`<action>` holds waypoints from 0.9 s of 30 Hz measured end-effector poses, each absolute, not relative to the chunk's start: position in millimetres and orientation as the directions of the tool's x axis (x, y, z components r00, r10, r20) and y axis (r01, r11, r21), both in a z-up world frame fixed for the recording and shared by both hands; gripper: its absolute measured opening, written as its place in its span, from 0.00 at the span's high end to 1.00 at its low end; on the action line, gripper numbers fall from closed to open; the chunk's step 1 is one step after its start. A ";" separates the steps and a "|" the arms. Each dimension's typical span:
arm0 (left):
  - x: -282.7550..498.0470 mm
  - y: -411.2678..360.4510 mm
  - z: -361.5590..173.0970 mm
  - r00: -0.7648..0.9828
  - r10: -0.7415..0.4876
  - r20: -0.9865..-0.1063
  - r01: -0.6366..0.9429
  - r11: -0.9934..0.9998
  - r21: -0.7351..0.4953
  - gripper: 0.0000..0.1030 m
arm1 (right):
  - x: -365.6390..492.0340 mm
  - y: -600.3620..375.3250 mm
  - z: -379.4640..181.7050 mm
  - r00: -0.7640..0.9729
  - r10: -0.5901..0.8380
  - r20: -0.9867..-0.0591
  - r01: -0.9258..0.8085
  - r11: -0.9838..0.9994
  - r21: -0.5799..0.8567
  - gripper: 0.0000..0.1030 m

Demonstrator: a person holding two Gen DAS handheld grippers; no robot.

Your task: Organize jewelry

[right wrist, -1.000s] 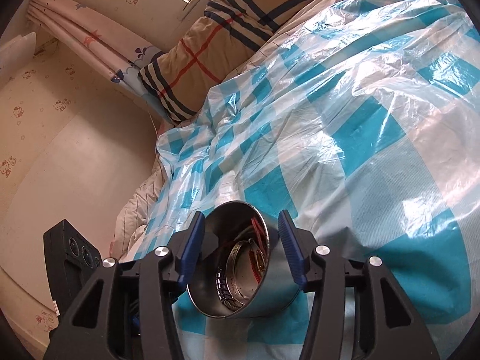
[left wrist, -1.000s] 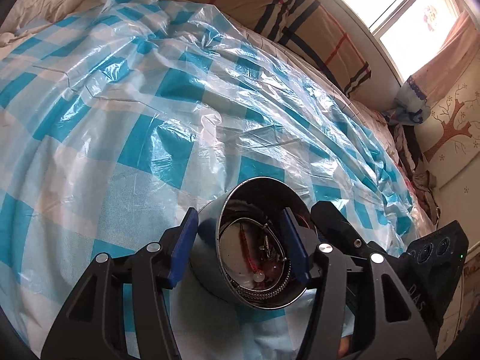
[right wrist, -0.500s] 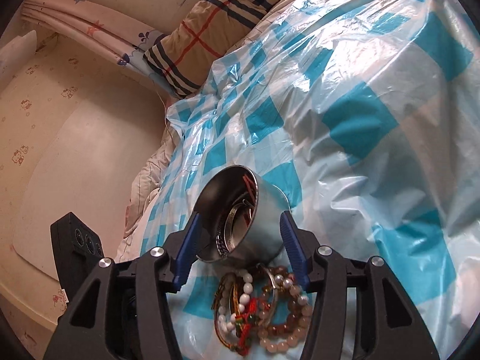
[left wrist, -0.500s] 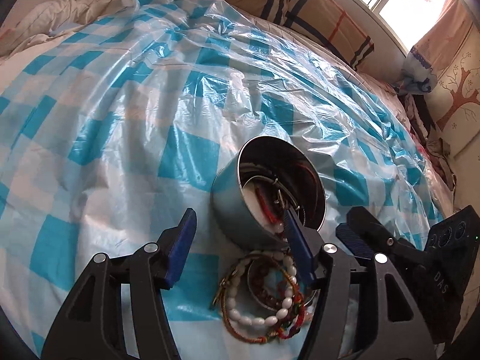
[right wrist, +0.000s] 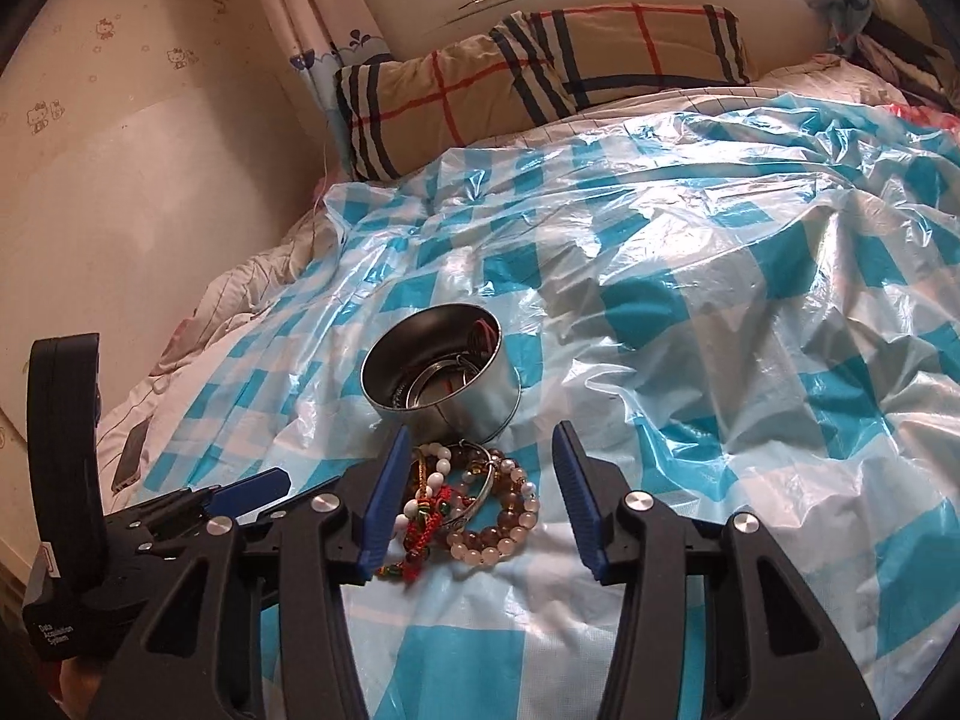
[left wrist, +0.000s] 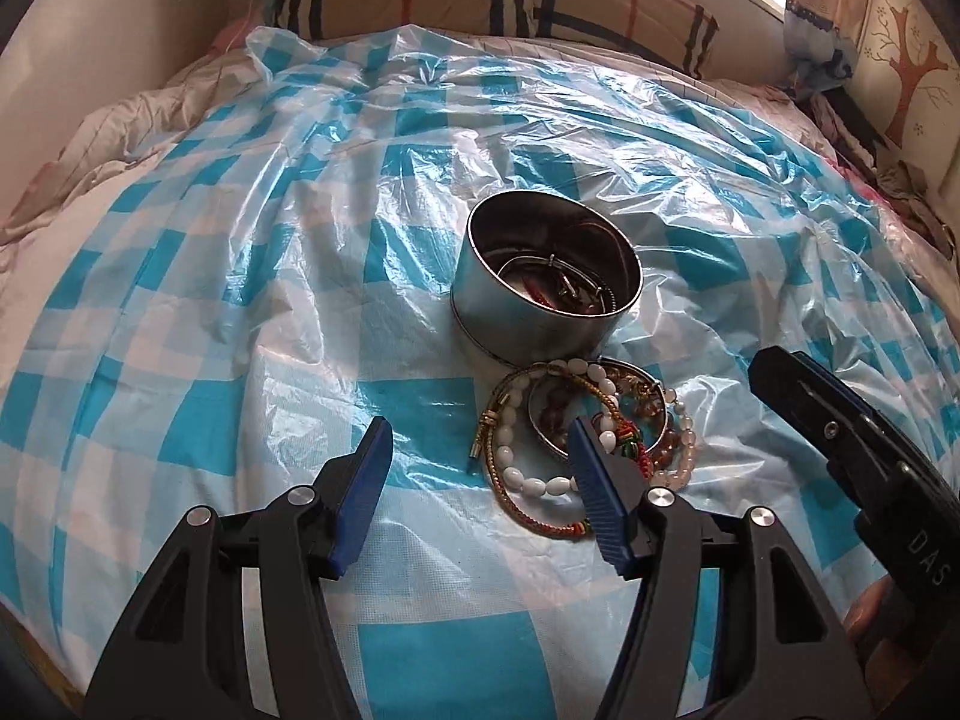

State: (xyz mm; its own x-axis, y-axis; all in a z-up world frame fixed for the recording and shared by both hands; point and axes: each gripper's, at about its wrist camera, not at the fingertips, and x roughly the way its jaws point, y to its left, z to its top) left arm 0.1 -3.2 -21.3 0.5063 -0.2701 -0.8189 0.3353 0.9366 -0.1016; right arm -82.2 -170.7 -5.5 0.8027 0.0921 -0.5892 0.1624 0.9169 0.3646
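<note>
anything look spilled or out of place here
Yes: a tangle of bracelets lies heaped on the checked plastic sheet just in front of the metal tin, outside it, while a few pieces remain inside.

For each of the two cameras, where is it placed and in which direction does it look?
Left wrist: sits on the left gripper, looks down at the metal tin and bracelet pile; own blue fingers and the right gripper show.
Right wrist: sits on the right gripper, faces the plaid pillow; the left gripper shows.
Shared: tin, bracelets, checked plastic sheet.
</note>
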 end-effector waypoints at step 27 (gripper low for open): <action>-2.9 -18.3 -21.0 0.539 -0.271 -0.798 0.389 0.920 -0.049 0.93 | -78.6 -194.2 -20.4 0.801 0.114 -0.587 0.227 0.850 0.475 0.58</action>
State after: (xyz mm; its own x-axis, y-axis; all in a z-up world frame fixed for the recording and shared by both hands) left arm -2.9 -18.3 -21.0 0.5388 -0.2707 -0.7977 0.3889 0.9199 -0.0495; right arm -78.6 -194.2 -20.4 0.8012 0.1141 -0.5874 0.2274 0.8500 0.4753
